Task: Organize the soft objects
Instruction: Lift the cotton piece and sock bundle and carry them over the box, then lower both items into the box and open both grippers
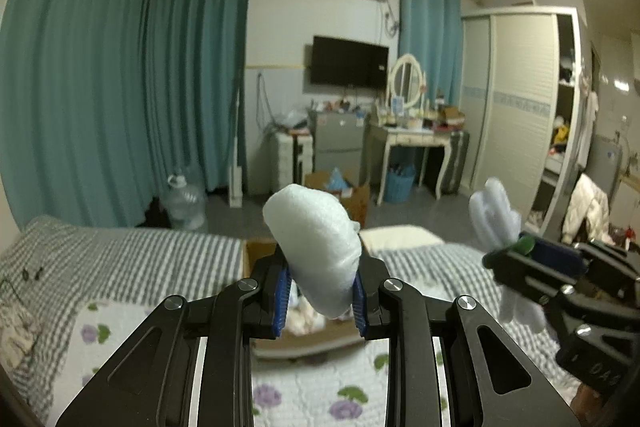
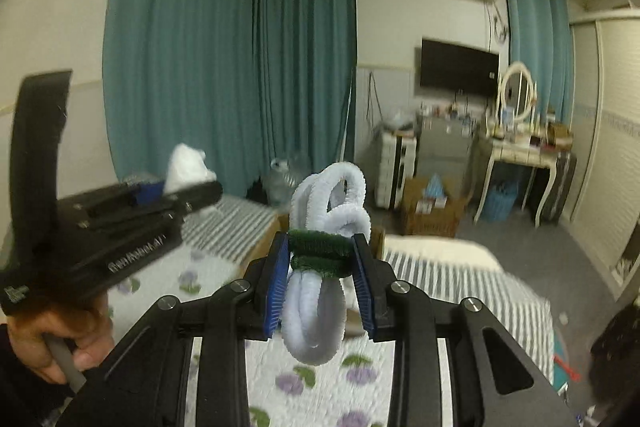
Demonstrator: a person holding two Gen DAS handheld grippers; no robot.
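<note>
Sitting pinched inside left tool [image 1: 320, 301]: foam lump [image 1: 316, 243]

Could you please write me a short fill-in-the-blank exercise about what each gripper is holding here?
1. The left gripper is shut on a white lump of ____.
2. The right gripper grips a bundle of fuzzy white loops bound by a ____ band.
3. Below both grippers lies a quilt printed with ____ flowers.
4. An open ____ box sits on the bed beyond the left gripper.

Missing words: foam; green; purple; cardboard
</note>
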